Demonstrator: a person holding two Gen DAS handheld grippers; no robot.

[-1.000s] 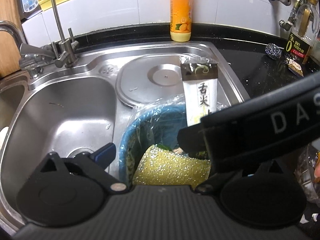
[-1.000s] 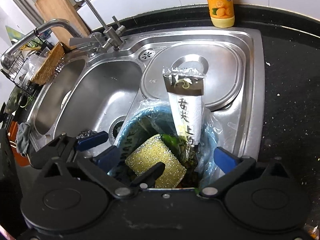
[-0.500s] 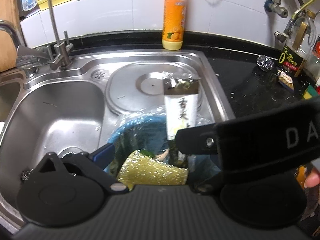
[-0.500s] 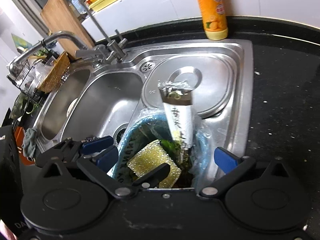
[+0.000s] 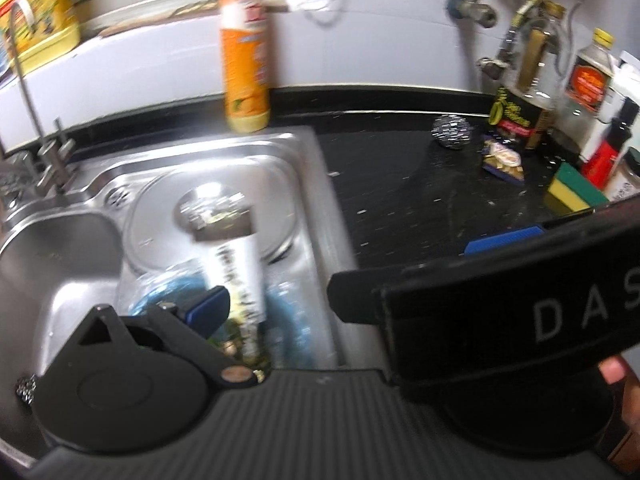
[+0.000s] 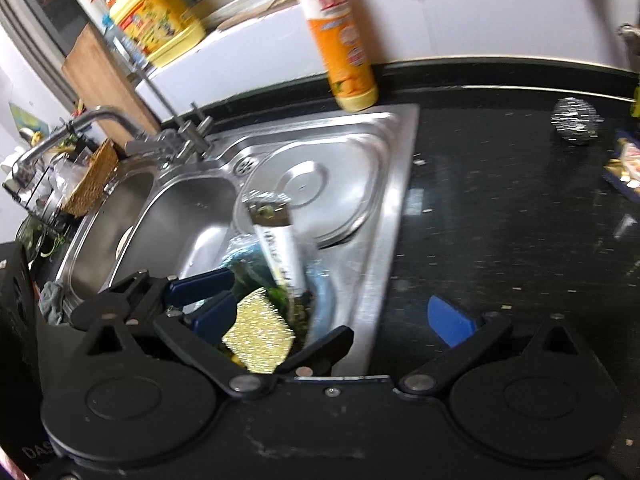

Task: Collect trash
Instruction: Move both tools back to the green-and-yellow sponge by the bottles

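A blue bin [image 5: 298,322] lined with a clear bag stands in the steel sink [image 6: 192,216]. A glittery yellow sponge [image 6: 256,340] and a tall white-and-brown packet [image 5: 236,268] [image 6: 276,240] sit in it among green scraps. My left gripper [image 5: 320,312] is over the bin and open, and the right gripper's black body hides its right finger. My right gripper [image 6: 332,320] is wide open and empty, with one finger over the bin and the other over the black counter. On that counter lie a crumpled snack wrapper [image 5: 502,158] [image 6: 624,168] and a steel wool ball [image 5: 450,130] [image 6: 576,120].
An orange soap bottle [image 5: 244,52] stands behind the sink. Oil and sauce bottles [image 5: 524,96] and a green-yellow sponge [image 5: 576,190] crowd the counter's far right. Taps [image 6: 176,140] rise at the sink's left, with a yellow jug [image 6: 156,12] above. A fingertip [image 5: 612,372] shows lower right.
Both views have swung right and are blurred. The counter with the wrapper and steel wool has come into view, and the right gripper's right finger is now over the counter.
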